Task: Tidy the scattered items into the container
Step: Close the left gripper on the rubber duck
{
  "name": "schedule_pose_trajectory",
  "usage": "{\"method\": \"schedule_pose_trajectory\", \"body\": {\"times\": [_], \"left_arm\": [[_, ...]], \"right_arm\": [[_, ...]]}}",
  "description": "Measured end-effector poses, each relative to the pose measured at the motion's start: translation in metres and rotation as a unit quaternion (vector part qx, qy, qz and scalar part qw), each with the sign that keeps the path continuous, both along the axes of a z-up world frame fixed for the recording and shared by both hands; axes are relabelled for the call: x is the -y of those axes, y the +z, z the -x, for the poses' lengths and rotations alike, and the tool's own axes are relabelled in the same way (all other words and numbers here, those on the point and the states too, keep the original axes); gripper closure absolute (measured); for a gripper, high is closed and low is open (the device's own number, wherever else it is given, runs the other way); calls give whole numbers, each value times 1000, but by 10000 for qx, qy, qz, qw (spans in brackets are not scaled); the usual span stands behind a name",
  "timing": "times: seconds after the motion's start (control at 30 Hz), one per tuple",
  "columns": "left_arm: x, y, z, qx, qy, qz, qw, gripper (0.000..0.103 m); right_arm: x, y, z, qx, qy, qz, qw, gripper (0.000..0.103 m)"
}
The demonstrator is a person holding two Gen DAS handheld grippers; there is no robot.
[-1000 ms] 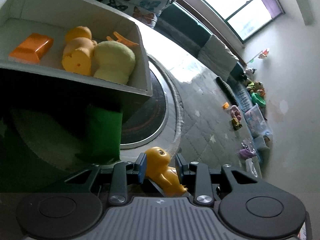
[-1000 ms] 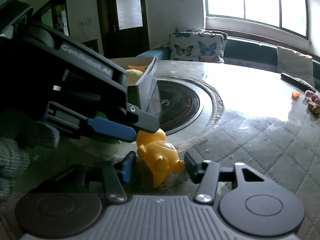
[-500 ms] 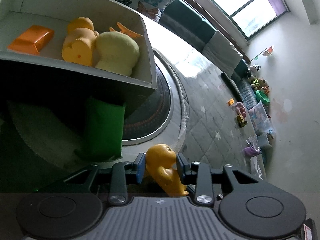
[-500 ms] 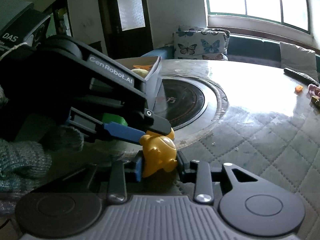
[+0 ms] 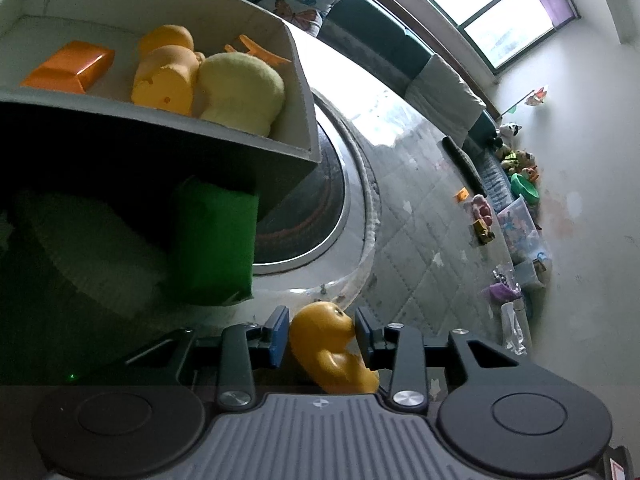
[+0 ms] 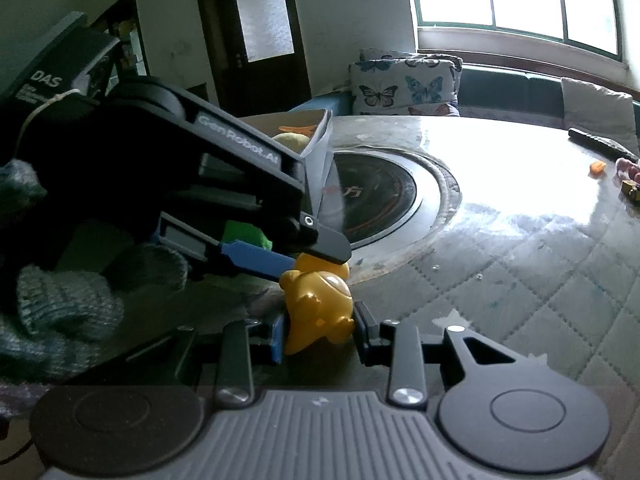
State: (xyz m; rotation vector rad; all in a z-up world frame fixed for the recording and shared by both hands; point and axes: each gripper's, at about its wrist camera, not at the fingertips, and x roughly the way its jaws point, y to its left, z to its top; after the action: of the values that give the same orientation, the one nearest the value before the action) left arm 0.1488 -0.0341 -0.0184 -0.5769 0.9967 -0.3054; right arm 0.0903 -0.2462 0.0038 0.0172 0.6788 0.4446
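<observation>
At lower centre of both views, the left tongs (image 5: pixel 322 336) and the right tongs (image 6: pixel 319 334) both pinch the yellow duck (image 5: pixel 328 350) (one toy, two grips) above the surface (image 6: pixel 520 248). The container (image 5: pixel 296 80), upper left, holds toys.

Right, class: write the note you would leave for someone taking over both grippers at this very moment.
Left hand-held gripper: shut on the yellow duck.
Right hand-held gripper: also shut on the duck, from another side. Both grip it at once, low over the table.
Box: already holds an orange block, another duck, a pale plush and an orange clip.
Green block: out on the table beside the box.
Left to do: release one gripper, drop the duck in the box, then the green block.
</observation>
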Motion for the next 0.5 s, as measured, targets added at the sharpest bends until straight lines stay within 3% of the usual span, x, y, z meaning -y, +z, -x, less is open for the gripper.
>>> {"method": "schedule_pose_trajectory", "body": {"times": [0.5], "left_arm": [[-4, -1, 17, 48, 63, -56, 10000, 64]], "right_arm": [[-6, -1, 17, 30, -9, -19, 10000, 71]]}}
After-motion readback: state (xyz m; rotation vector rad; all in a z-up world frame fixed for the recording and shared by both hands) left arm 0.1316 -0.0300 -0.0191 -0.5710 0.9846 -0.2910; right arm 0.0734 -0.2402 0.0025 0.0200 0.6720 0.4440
